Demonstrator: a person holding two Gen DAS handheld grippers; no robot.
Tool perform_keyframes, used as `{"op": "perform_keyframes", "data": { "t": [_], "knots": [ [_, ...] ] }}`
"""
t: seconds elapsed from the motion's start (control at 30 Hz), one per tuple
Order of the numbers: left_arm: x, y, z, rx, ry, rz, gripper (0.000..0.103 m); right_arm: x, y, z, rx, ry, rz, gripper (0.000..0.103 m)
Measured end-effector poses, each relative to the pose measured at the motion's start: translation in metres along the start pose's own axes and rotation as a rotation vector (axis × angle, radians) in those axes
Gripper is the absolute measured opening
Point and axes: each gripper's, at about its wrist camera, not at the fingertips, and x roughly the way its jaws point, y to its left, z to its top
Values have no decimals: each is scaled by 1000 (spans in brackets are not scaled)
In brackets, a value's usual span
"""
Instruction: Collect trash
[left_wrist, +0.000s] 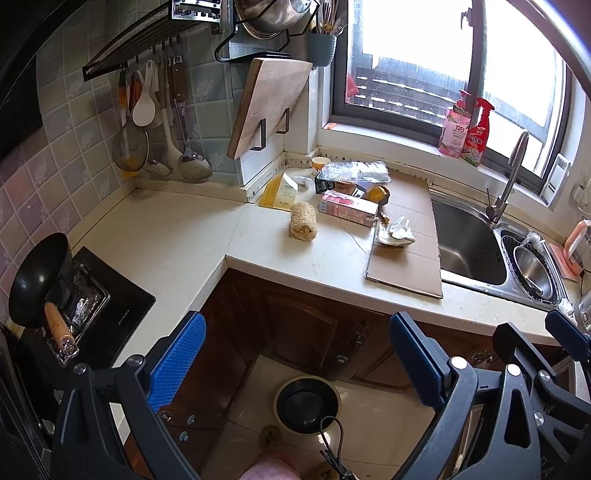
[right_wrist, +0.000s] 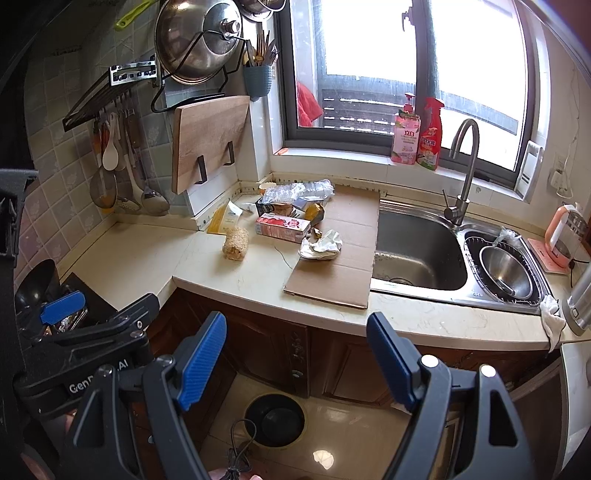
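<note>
**Trash heaped in the tabletop corner**

We see a pink carton lying flat, a crumpled white wrapper on the cardboard sheet, a clear plastic bag atop the heap, and a yellow packet. A round black bin stands open on the floor.

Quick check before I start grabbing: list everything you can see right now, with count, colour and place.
cardboard sheet: 1, brown, counter beside sink
crumpled paper: 1, white, on cardboard
carton: 1, pink, counter
loofah: 1, tan, counter
plastic bottle: 1, clear, atop rear pile
yellow packet: 1, by wall
trash bin: 1, black, floor
sink: 1, steel
steel bowl: 1, in drainer
cutting board: 1, wood, wall rack
bottles: 2, pink and red, windowsill
left gripper: open
right gripper: open
</note>
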Motion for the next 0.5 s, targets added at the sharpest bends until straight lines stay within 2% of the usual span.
{"op": "perform_keyframes", "data": {
  "t": [0.5],
  "knots": [
    [-9, -10, 7, 2, -50, 23, 99, -5, -8, 9, -46, -60, 7, 79]
  ]
}}
